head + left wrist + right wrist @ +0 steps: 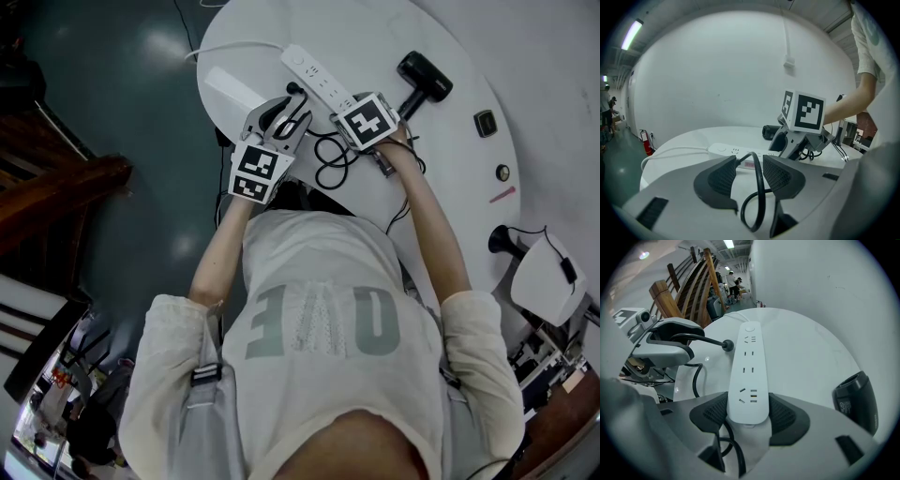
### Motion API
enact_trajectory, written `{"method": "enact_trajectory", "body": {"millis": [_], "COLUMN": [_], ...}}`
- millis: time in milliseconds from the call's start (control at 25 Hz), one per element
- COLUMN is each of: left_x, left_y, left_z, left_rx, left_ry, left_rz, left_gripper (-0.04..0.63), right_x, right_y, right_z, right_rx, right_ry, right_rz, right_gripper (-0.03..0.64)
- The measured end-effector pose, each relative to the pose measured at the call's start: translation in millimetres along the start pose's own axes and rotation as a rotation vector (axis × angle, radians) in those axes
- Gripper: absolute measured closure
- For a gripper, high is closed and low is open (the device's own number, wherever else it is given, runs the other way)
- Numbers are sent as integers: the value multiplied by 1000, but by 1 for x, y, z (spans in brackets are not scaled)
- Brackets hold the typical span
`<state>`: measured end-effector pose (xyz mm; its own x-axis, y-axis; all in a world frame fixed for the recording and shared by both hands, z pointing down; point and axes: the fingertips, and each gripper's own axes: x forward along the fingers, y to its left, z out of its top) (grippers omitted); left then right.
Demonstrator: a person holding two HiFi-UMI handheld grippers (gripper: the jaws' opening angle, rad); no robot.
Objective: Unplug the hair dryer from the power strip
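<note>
A white power strip [319, 80] lies on the round white table [441, 159]. My right gripper [747, 411] is shut on its near end, pads pressing both sides. All of the strip's sockets [749, 366] that show are empty. The black plug [726, 345] hangs beside the strip's left edge, on a black cord [759, 187] that runs between my left gripper's [752, 173] pads. Those pads stand apart from the cord, so the left gripper is open. The black hair dryer [424, 80] lies beyond the right gripper [366, 122]. Slack cord [333, 155] coils between the two grippers.
The strip's white lead [234, 47] runs off the table's far left edge. A white box [230, 89] lies left of the left gripper [292, 111]. Two small fittings [485, 123] sit in the tabletop at right. A wooden stair rail [56, 178] stands on the floor to the left.
</note>
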<state>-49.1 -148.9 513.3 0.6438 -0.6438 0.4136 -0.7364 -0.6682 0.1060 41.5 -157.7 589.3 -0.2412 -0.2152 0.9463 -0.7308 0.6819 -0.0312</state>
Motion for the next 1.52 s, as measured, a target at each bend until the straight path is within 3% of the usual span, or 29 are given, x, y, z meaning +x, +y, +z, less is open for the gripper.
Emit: {"method": "enact_trajectory", "body": {"millis": [240,480,800,960,1200,1440,1520], "left_x": [-4,-10,-11,-12,-15,-17,-16], "left_y": [14,15,20,20,22,26,23], "left_z": [12,46,84,90,96,108,112], "left_rx": [-25,-95,-72,-50,-48,-61,-61], "left_ry": [-20,-109,-181,-182,-194,-202,-203], "left_rz": [13,-6,14,15,30,42,29], "left_gripper": [374,374,374,374,374,374,374], "right_x": [-1,3,-2,1,-9,-40,-56], "right_y": [-1,3,0,4,-1,1,-3], "right_z": [0,1,-10,-1,2,30,43], "right_rx": [-1,-7,5,-13,-28,14,21], "right_ry": [-6,1,63,6,-38,-193,-268], "right_rz": [-14,-5,-20,20,3,20,-18], "right_gripper": [354,354,354,353,327,328,328]}}
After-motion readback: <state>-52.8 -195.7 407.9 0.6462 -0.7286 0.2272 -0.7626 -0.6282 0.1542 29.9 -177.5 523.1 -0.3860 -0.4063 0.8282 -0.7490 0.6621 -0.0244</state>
